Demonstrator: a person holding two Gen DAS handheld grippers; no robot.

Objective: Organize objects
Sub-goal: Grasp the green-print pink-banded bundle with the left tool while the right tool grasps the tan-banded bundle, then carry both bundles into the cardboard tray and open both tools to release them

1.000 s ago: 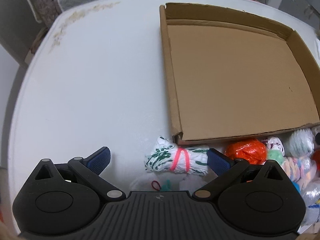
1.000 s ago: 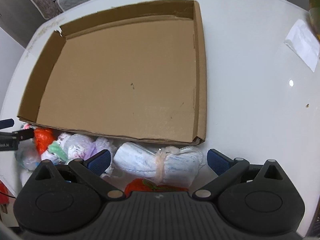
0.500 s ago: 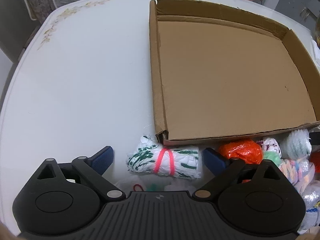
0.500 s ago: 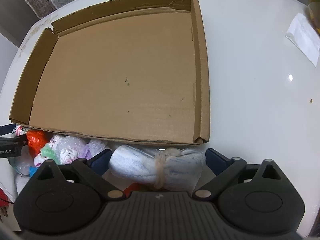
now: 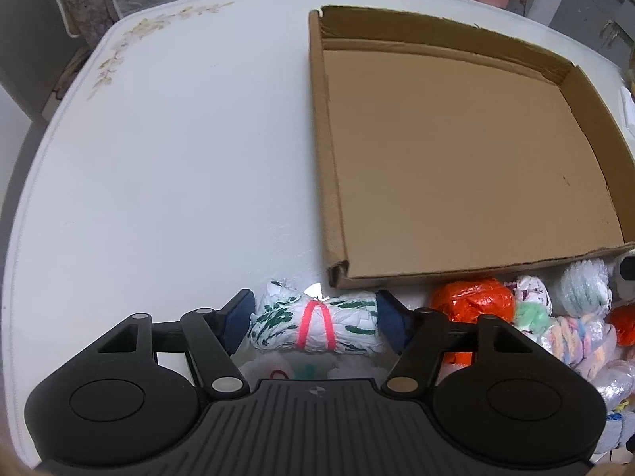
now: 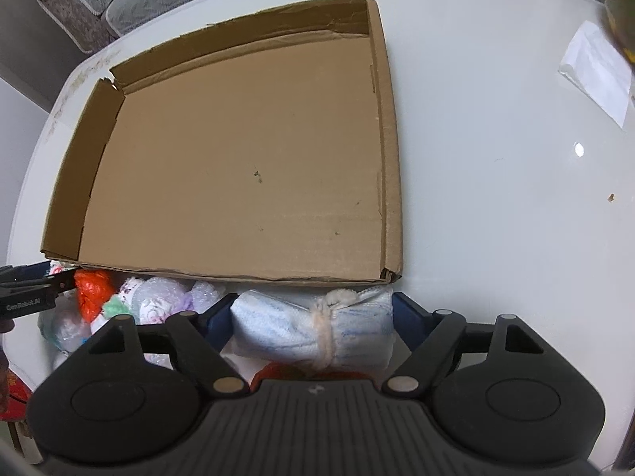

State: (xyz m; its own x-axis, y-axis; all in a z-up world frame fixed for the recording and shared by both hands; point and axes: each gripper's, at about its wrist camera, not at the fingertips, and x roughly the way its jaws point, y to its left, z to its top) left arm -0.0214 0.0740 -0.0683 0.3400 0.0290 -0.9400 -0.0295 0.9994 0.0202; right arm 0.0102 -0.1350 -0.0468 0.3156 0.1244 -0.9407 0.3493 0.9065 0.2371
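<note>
Left gripper [image 5: 313, 319], at lower centre of the left wrist view, has its blue-padded fingers [image 5: 238, 313] closed against both ends of a white plastic-bag bundle printed in green and tied with a pink band [image 5: 315, 327]. Right gripper [image 6: 311, 325], at lower centre of the right wrist view, likewise clamps the two ends of a pale blue-and-white bag bundle bound with a cream tie [image 6: 313, 335]. Whether either bundle is lifted off the white round table [image 5: 158, 158] cannot be told.

Shallow brown cardboard tray [image 5: 329, 150] fills the upper right of the left view and the upper centre of the right view [image 6: 391, 158]; its floor is bare apart from a few dark specks. Both held bundles lie outside it, just beside its near wall.

Along that near wall, on the table, sits a heap of further rolled bags: an orange crinkled plastic bundle [image 5: 472, 299], a white bundle with dark print [image 5: 533, 291], a pale green-white ribbed bundle [image 5: 585, 287] and a pastel multicoloured one [image 5: 575, 337]. In the right view the same heap appears at lower left, including the orange bundle [image 6: 93, 287] and a lilac-tinted one [image 6: 158, 303]; part of the left gripper's black body [image 6: 24, 297] enters at the left edge.

Folded white paper slip [image 6: 597, 69] lies on the table at upper right of the right view.
</note>
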